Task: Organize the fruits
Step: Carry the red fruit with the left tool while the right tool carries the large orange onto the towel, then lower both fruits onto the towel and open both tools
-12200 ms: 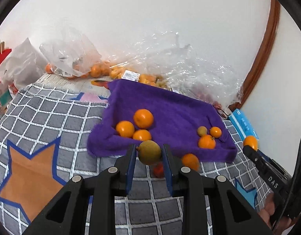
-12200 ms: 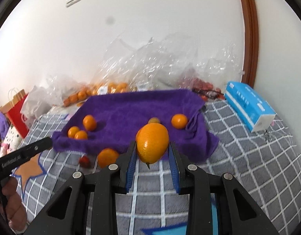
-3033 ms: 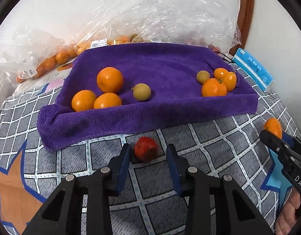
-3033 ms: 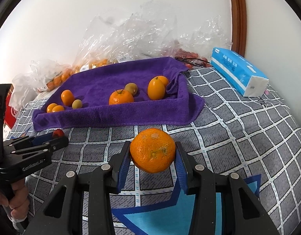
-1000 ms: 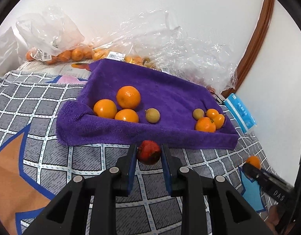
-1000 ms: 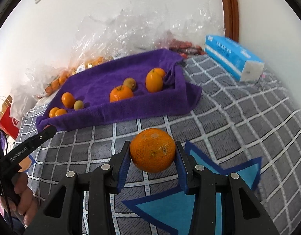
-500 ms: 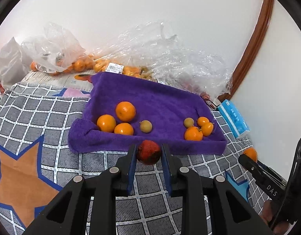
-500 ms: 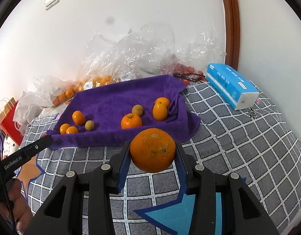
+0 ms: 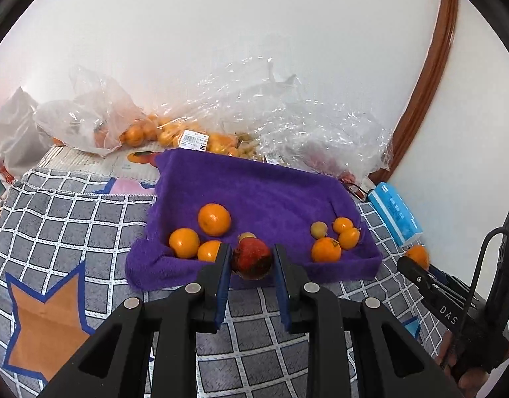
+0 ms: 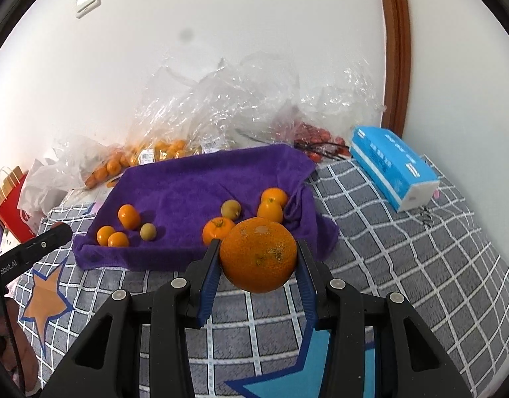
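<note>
Seven small fruits already sit on the rumpled purple towel (image 10: 201, 179) at twelve o'clock — your left claw (image 9: 251, 260) clamps a dark red round fruit (image 9: 252, 258), your right claw (image 10: 257, 255) a big orange (image 10: 257, 254) — both undelivered.

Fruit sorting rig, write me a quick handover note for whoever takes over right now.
Left gripper: shut on a red fruit, held above the checked blanket.
Right gripper: shut on a large orange, also held up.
Purple towel: three oranges and a small greenish fruit on its left, three oranges and another greenish fruit on its right.
Done: eight fruits placed.
Left: set down both held fruits.
</note>
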`<state>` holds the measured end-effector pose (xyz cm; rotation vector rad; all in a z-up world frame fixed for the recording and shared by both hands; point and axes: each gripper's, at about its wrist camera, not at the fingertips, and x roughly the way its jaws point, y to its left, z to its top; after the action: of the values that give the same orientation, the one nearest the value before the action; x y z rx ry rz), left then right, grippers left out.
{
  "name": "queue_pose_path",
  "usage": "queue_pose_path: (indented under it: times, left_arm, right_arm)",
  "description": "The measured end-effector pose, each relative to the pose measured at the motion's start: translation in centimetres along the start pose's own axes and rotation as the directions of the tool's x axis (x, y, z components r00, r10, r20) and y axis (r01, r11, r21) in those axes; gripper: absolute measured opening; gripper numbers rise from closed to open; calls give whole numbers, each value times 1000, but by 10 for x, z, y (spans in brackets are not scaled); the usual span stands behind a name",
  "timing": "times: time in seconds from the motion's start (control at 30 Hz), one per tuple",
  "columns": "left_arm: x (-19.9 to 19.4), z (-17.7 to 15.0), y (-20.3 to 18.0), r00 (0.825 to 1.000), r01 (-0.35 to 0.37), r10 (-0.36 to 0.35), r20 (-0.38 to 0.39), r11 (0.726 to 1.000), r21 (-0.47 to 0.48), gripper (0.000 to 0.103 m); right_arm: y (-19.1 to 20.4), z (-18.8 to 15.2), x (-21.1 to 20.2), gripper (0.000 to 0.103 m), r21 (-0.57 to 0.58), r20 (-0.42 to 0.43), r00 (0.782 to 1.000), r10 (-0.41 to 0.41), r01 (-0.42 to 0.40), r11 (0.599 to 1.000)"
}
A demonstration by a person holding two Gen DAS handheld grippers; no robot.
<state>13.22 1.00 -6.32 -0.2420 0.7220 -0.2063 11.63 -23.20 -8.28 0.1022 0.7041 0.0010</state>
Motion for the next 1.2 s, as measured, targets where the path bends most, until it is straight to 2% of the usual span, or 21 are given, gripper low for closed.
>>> queue_pose_path:
  times: [0.27, 0.77, 1.2]
  left_arm:
    - [12, 15, 16, 999, -37, 37, 0, 999, -22, 23]
    - [44, 42, 32, 998, -61, 61, -11, 996, -64, 23]
    - [59, 42, 63, 992, -126, 122, -41, 987, -102, 23]
  right_arm:
    - [12, 12, 21, 43, -27, -4, 1000, 3, -3, 1000]
    - [37, 33, 62, 43, -71, 1, 1000, 28, -28, 997]
    - [22, 45, 77, 43, -68, 22, 1000, -13, 15, 998]
